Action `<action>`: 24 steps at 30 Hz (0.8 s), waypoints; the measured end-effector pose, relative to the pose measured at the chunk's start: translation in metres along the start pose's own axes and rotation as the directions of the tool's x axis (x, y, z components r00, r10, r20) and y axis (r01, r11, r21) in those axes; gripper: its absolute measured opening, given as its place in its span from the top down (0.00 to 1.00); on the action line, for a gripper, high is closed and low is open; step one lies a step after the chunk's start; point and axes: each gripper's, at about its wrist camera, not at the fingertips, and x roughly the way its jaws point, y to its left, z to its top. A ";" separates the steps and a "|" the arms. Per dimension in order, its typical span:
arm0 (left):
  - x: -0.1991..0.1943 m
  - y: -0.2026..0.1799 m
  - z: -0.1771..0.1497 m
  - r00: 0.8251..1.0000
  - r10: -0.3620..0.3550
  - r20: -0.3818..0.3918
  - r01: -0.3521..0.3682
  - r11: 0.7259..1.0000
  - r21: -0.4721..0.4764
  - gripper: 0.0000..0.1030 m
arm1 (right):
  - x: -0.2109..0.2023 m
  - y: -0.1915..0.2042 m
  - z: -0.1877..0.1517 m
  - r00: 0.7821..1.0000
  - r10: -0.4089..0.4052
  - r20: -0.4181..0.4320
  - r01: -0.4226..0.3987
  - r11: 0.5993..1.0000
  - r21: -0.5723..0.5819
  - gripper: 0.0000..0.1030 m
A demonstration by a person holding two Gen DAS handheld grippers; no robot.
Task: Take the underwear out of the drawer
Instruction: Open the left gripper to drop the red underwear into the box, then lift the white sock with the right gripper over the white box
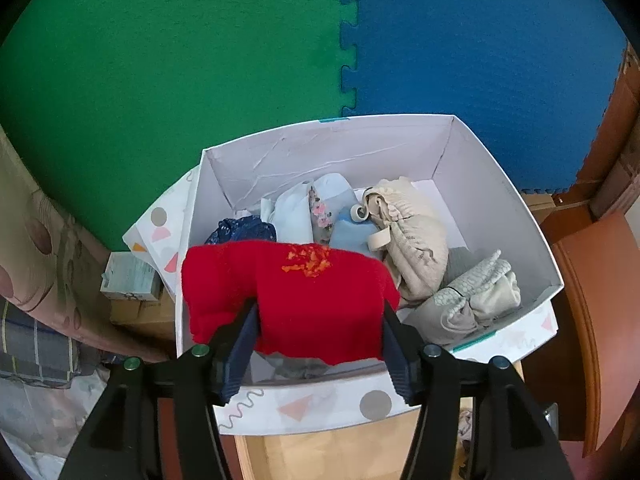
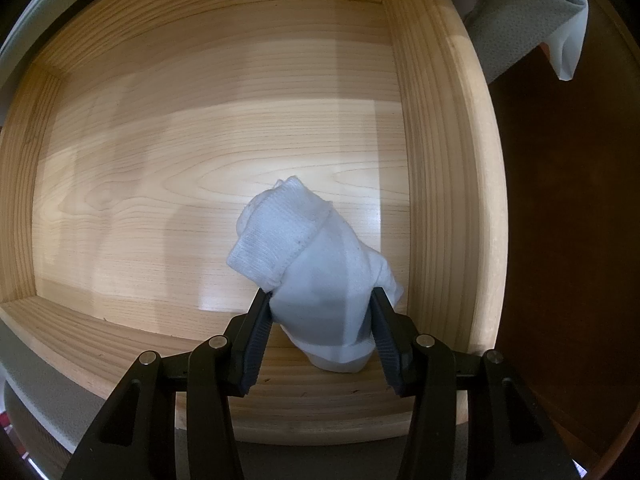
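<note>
Where claw [image 2: 320, 320] grips: white underwear [image 2: 316, 264] (ribbed, bundled).

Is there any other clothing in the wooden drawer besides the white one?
No, the wooden drawer shows only the white garment.

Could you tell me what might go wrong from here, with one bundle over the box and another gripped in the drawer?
1. The red bundle sits between the left gripper fingers above the near wall of the white box; released here, it might catch the edge or spill out.
2. The right gripper pinches the white bundle low; it could slip during lifting from the wooden drawer.
</note>
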 end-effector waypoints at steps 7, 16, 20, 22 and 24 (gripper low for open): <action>-0.018 0.002 0.003 0.999 -0.039 0.030 0.040 0.999 -0.020 0.42 | 0.000 0.002 0.001 1.000 -0.003 -0.001 0.003 1.000 0.002 0.55; -0.034 0.002 -0.006 0.998 -0.027 0.050 0.027 1.000 -0.012 0.39 | 0.001 0.002 0.002 1.000 -0.007 -0.002 0.007 1.000 0.002 0.55; -0.042 0.013 -0.027 0.998 -0.012 0.055 0.013 1.000 -0.021 0.39 | 0.001 0.002 0.002 1.000 -0.008 0.000 0.008 1.000 0.006 0.56; -0.044 0.019 -0.041 0.999 -0.005 0.054 0.007 1.000 -0.027 0.39 | 0.001 0.003 0.002 1.000 -0.012 0.000 0.012 1.000 0.003 0.56; -0.046 0.024 -0.056 0.998 0.010 0.054 -0.009 1.000 -0.026 0.39 | 0.001 0.003 0.003 1.000 -0.011 0.001 0.011 1.000 0.004 0.57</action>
